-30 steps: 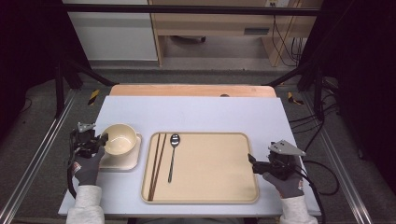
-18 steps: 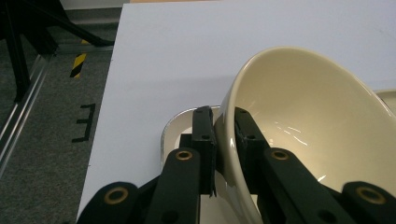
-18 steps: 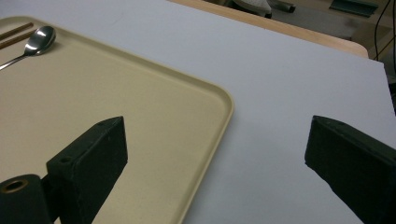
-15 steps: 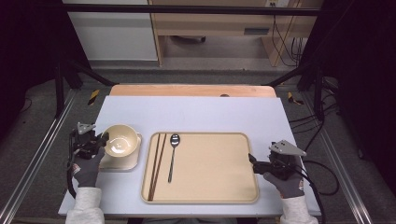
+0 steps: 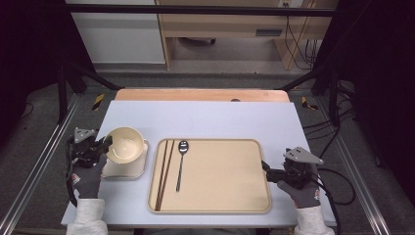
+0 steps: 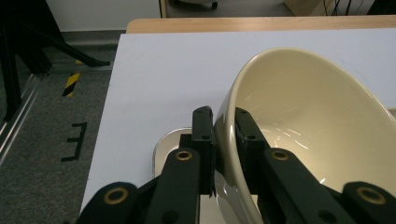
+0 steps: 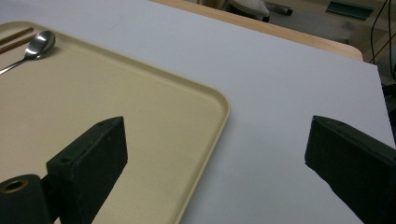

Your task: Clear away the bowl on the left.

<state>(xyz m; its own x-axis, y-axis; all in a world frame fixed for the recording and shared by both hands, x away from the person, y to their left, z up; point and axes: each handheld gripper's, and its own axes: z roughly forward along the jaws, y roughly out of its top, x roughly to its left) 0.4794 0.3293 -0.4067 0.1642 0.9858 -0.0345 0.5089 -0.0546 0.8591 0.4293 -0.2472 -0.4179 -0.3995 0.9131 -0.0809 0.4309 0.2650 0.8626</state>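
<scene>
A cream bowl (image 5: 125,144) hangs tilted just above a small white square plate (image 5: 128,169) at the table's left. My left gripper (image 5: 105,144) is shut on the bowl's left rim. In the left gripper view the two pads clamp the rim of the bowl (image 6: 317,116) from outside and inside, and my left gripper (image 6: 224,116) has the plate (image 6: 168,142) below it. My right gripper (image 5: 266,169) stands open at the right edge of the beige tray (image 5: 220,176). In the right gripper view, my right gripper (image 7: 217,135) straddles a corner of the tray (image 7: 116,93) with nothing between its jaws.
On the left part of the tray lie a metal spoon (image 5: 181,159) and a pair of brown chopsticks (image 5: 164,171). Both show far off in the right gripper view: spoon (image 7: 35,46), chopsticks (image 7: 16,37). A wooden strip (image 5: 200,94) borders the table's far edge.
My left gripper has risen slightly with the bowl, which now tilts off the small plate. The right gripper has kept still.
</scene>
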